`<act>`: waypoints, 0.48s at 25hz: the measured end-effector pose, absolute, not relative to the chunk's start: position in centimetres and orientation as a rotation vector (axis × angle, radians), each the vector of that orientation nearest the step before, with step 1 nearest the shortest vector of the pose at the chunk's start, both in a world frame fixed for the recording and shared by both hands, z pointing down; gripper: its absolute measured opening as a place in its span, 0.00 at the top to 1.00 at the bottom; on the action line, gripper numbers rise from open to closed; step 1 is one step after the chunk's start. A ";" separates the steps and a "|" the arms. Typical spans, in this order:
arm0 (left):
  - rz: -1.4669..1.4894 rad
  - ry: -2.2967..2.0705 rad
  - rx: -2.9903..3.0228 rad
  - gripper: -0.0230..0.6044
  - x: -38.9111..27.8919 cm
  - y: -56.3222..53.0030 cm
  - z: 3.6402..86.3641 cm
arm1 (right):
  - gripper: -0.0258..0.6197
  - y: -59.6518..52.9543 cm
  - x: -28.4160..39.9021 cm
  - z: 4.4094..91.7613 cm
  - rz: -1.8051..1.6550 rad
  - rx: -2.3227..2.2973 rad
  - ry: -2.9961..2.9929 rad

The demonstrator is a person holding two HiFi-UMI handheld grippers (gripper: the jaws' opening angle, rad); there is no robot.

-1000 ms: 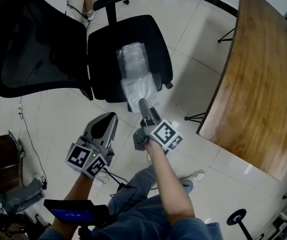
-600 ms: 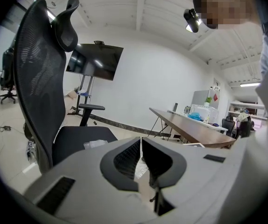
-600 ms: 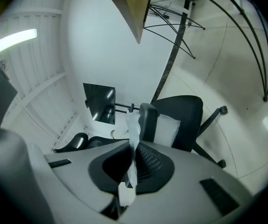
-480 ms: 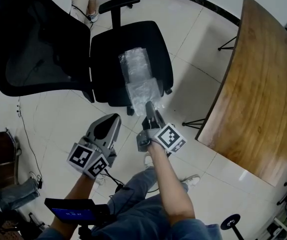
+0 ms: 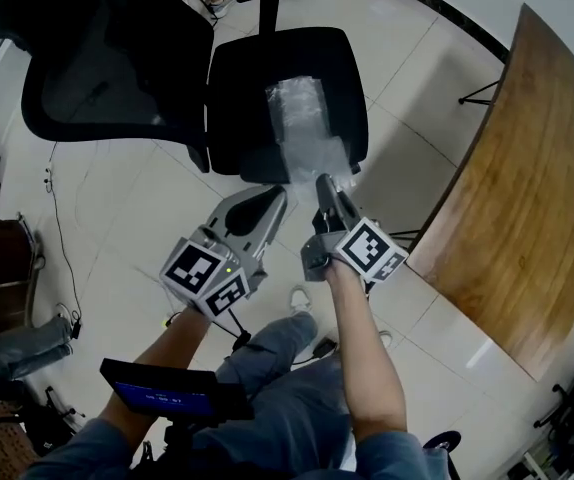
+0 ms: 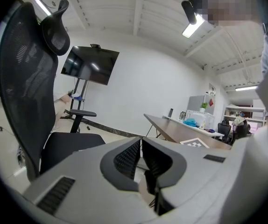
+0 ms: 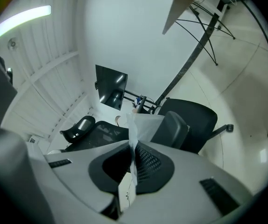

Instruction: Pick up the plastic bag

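Bag (image 5: 307,118) edge higher, in R gripper (image 5: 325,181)

Open floor (image 5: 407,88) between chair (image 5: 257,78) and desk (image 5: 527,198)

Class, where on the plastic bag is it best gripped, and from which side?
Probably its near end, coming from the seat's front. The plastic bag lies limp along the chair seat, and only that thin end reaches the front rim. The right gripper is shut on it there.

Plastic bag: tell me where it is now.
In the head view the bag lies top centre along the chair seat. Its near end is pinched in the right claw at the seat's front edge.
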State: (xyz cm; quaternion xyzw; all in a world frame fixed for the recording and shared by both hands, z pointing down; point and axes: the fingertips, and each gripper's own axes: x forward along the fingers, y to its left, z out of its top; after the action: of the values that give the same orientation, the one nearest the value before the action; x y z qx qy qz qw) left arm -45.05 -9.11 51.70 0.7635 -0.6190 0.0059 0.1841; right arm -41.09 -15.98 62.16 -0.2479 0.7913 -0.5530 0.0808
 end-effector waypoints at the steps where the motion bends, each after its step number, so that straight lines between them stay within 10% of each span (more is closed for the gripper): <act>1: 0.011 -1.741 2.162 0.92 -44.7 -9.3 51.3 | 0.95 -16.1 -41.0 61.5 -1.643 -0.731 2.378; 12: -0.062 -1.722 2.233 0.93 -39.6 -10.4 46.1 | 0.95 -18.2 -36.9 52.4 -1.522 -0.592 2.478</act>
State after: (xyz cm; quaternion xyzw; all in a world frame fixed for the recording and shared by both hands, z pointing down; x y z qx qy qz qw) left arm -39.62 -10.42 46.08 0.7815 -0.6026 -0.0218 0.1600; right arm -36.86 -18.17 52.43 -0.1986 0.8318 -0.5110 0.0869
